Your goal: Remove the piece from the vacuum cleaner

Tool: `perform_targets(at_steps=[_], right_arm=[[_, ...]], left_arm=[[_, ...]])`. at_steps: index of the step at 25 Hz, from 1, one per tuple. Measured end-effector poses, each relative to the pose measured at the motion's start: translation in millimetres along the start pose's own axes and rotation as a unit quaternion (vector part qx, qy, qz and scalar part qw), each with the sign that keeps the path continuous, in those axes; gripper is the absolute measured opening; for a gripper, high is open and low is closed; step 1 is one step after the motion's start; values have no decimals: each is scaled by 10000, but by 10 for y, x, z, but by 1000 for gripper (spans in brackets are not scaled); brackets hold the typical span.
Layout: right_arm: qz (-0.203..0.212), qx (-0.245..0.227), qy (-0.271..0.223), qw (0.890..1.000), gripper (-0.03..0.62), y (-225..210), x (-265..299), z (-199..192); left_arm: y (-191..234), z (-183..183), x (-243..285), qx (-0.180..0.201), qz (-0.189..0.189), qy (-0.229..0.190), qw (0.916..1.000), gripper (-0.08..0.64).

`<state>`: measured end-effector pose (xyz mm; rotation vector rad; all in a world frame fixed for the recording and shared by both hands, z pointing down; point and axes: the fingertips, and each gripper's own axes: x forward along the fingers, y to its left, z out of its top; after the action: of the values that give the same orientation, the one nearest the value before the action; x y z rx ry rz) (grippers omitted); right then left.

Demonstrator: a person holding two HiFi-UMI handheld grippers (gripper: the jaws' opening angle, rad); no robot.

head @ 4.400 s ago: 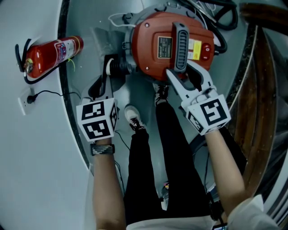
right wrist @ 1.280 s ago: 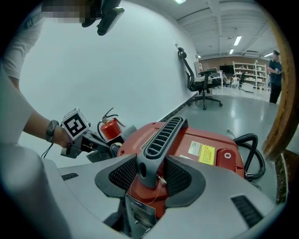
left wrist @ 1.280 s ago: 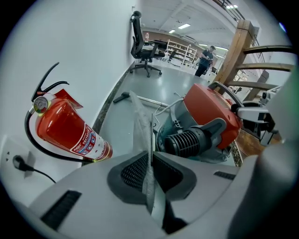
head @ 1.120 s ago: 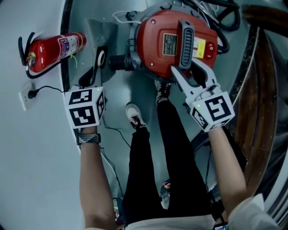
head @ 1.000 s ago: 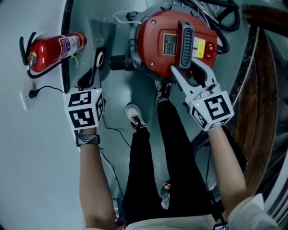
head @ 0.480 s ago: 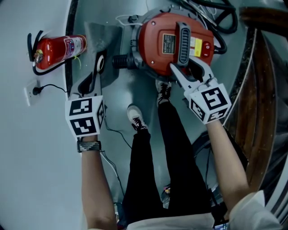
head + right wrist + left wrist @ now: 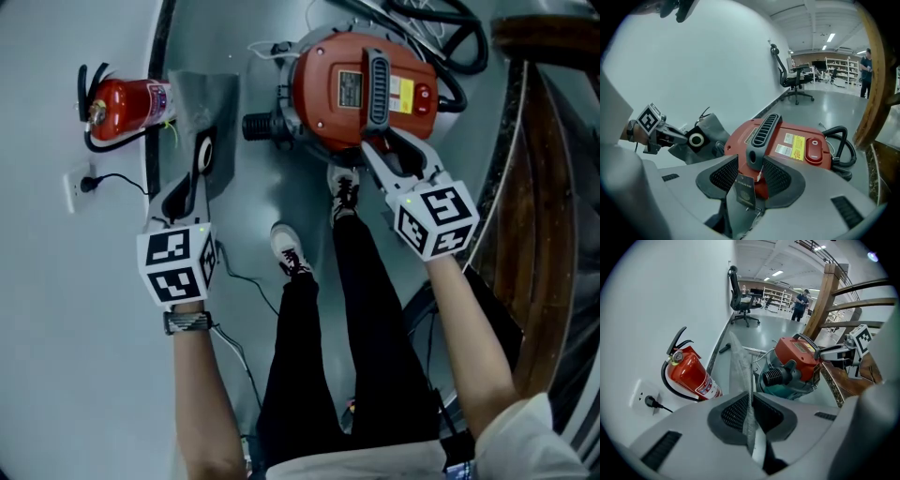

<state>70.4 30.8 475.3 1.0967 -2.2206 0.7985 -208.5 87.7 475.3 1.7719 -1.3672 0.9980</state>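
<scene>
The red vacuum cleaner [image 7: 347,94] stands on the floor ahead of me, its black inlet port [image 7: 258,125] bare and facing left. My left gripper [image 7: 190,180] is shut on a grey dust bag [image 7: 202,103] with a black collar and white ring, held apart from the port. In the left gripper view the thin bag [image 7: 739,366] runs up from between the jaws of the left gripper [image 7: 750,416]. My right gripper [image 7: 394,150] straddles the near end of the vacuum's black handle [image 7: 761,131]. Its jaws have just been closing, stand wide, and the handle end sits between them.
A red fire extinguisher [image 7: 127,98] and a wall socket with a plug [image 7: 84,183] are on the left wall. My legs and shoes [image 7: 291,253] stand beside the vacuum. A black hose [image 7: 450,37] loops behind it. A wooden railing [image 7: 553,187] runs along the right.
The dust bag has come off the vacuum's port, and my left gripper has carried it left and up, away from the machine. The right gripper has stayed at the handle.
</scene>
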Motion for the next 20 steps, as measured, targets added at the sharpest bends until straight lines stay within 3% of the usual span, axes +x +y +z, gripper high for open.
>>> perform_targets(at_steps=[4,12,20], right_arm=[[5,-29,-114,9999,179,94,-219,37],[54,-579,-90,9983,179,423,-568,203],[-106,-644,-148,9978,149,636,-1208,537]], left_arm=[[-40,-11,-159,47,-4,-120,9999,31],[-80,48,-558,84,-24,-281,9996,31],[-228,174,-1152,46,-70,-439,9990,31]])
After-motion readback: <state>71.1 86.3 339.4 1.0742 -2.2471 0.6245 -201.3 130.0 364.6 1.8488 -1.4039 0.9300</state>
